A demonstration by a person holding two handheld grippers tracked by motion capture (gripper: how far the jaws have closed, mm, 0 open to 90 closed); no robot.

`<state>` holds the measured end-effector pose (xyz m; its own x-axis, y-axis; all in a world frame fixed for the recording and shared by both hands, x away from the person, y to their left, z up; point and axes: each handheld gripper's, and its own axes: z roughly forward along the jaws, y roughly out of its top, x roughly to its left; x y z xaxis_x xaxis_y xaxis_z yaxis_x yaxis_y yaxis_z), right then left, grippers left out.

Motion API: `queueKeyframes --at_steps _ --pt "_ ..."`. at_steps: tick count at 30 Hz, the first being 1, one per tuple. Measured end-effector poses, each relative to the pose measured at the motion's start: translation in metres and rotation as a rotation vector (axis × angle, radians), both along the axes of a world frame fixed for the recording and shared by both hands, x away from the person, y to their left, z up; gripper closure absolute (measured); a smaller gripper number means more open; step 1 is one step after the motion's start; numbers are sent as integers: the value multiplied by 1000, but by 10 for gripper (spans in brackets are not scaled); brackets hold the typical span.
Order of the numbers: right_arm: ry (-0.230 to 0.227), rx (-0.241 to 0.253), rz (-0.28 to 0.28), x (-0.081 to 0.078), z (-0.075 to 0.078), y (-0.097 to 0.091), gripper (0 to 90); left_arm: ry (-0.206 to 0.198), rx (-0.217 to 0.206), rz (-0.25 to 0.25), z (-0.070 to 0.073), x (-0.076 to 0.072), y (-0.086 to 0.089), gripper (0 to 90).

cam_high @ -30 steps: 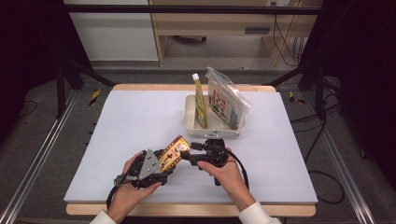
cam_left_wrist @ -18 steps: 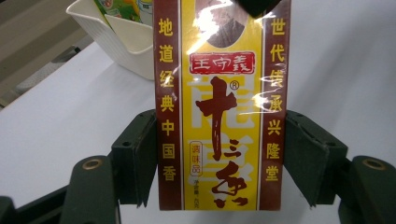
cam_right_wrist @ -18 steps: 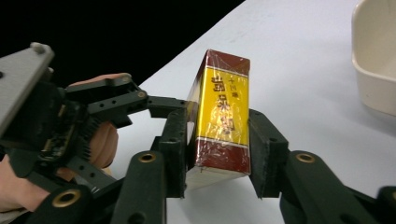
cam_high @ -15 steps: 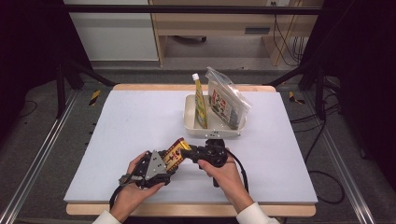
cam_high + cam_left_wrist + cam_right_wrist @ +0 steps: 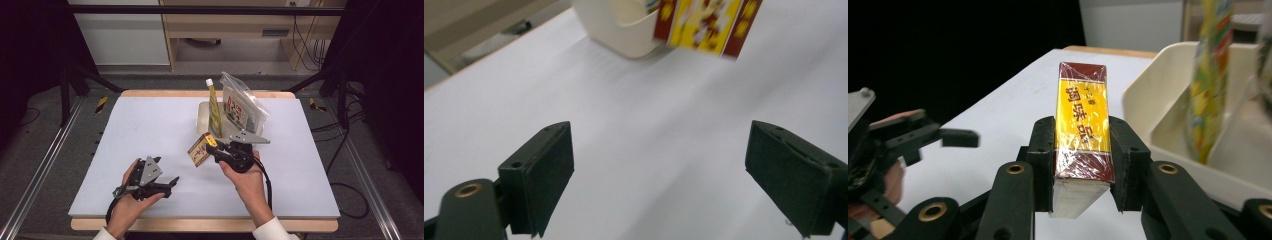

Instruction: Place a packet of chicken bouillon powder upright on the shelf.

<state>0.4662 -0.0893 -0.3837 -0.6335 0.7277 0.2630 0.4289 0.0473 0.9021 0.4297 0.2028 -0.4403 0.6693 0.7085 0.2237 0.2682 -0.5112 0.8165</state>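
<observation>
Left gripper (image 5: 170, 182): held low at 7 o'clock, lying about level, tips toward 3 o'clock. Jaws have just been opening, now stand wide with nothing between them. Left hand (image 5: 131, 196) wraps the body from below, forearm entering from 6 o'clock. Right gripper (image 5: 212, 148): at 5 o'clock of centre, raised, tips toward 10 o'clock, jaws pressed against something between the pads. Right hand (image 5: 246, 176) grips from behind.

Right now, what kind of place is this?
Likely a lab recording bench: a white-topped table inside a dark metal frame, loose cables on a grey floor, and a cream bin of packaged goods as props.
</observation>
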Motion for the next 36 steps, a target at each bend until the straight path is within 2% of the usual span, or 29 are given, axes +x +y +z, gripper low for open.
queueKeyframes --at_steps 5,12,17,22,36 --pt "-38 -38 -77 7 13 6 679 33 -26 53 2 -1 26 114" --pt "-87 -91 -152 14 33 28 679 30 -48 87 4 0 44 114" --pt "-107 -115 -200 19 46 38 679 41 -39 102 4 3 50 112" --pt "-130 -136 -256 25 57 43 679 45 -59 119 3 5 53 109" --pt "-149 -160 -342 41 65 51 679 59 -45 117 2 5 53 109"
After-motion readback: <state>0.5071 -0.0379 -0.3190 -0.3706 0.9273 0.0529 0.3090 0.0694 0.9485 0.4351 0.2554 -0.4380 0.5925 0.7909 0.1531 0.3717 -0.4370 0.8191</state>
